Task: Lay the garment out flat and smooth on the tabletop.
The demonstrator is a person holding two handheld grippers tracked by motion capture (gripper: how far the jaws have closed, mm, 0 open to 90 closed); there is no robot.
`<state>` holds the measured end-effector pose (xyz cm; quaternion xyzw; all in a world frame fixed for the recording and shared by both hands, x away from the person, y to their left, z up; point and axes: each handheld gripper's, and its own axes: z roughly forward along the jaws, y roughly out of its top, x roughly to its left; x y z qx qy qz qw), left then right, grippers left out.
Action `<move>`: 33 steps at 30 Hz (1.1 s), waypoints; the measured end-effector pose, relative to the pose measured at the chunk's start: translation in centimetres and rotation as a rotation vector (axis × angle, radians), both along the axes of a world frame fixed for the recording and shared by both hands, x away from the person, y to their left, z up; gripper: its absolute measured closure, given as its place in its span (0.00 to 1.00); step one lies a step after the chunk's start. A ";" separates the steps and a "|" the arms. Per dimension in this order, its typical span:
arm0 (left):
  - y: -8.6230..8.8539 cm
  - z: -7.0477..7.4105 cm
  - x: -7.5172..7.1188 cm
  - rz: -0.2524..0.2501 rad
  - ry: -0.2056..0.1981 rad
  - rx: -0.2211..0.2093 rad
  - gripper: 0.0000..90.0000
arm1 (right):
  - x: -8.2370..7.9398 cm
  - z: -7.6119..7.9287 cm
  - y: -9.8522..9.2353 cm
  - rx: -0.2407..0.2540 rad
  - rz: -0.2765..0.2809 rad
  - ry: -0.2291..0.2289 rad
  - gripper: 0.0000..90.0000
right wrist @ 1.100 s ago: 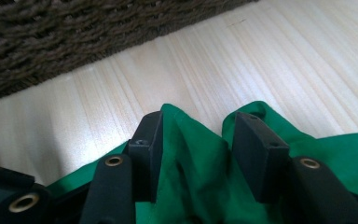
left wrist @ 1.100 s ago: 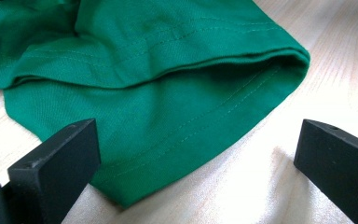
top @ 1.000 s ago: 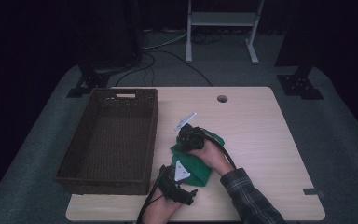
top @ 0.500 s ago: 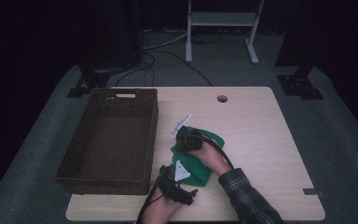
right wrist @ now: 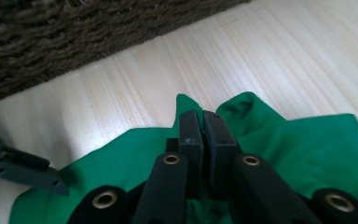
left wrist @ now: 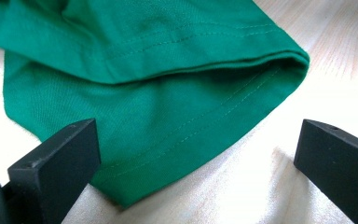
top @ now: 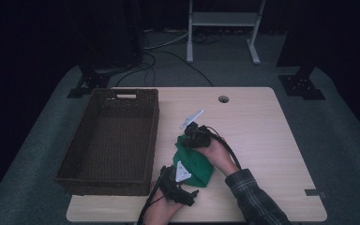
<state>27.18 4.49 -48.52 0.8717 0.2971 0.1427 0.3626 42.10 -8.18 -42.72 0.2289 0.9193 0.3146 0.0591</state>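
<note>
A crumpled green cloth (top: 196, 165) lies on the wooden table (top: 272, 140), right of the basket. My right gripper (top: 191, 138) stands at the cloth's far edge. Its jaws have just been closing, and in the right gripper view (right wrist: 203, 122) they are shut with a puckered fold of the green cloth (right wrist: 307, 154) pinched between them. My left gripper (top: 183, 183) rests at the cloth's near edge by the table front. In the left gripper view (left wrist: 196, 149) it is open, and the hemmed edge of the cloth (left wrist: 144, 93) lies between the wide jaws, untouched.
A dark woven basket (top: 152, 136) stands on the left half of the table, close to the cloth, and its wall (right wrist: 74, 37) rises just beyond the right gripper. A cable hole (top: 223, 99) sits near the far edge. Bare wood stretches to the right.
</note>
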 end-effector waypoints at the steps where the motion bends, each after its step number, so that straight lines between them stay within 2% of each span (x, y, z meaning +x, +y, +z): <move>1: 0.0 0.0 0.0 0.000 0.000 0.000 0.00 | 0.0 0.2 -0.2 0.010 -0.002 -0.001 0.97; 6: 0.0 0.0 0.0 0.001 0.000 -0.002 0.00 | -0.5 0.9 -1.5 0.056 -0.019 -0.001 0.97; 18: 0.0 0.0 0.0 -0.001 0.001 0.002 0.00 | -1.3 1.8 -4.1 0.115 -0.039 -0.006 0.97; 24: 0.0 0.0 0.0 0.000 -0.001 0.000 0.00 | -1.9 2.2 -5.2 0.140 -0.040 -0.019 0.97; 33: 0.0 0.0 0.0 0.000 -0.001 0.002 0.00 | -2.8 2.9 -6.4 0.147 -0.052 -0.042 0.97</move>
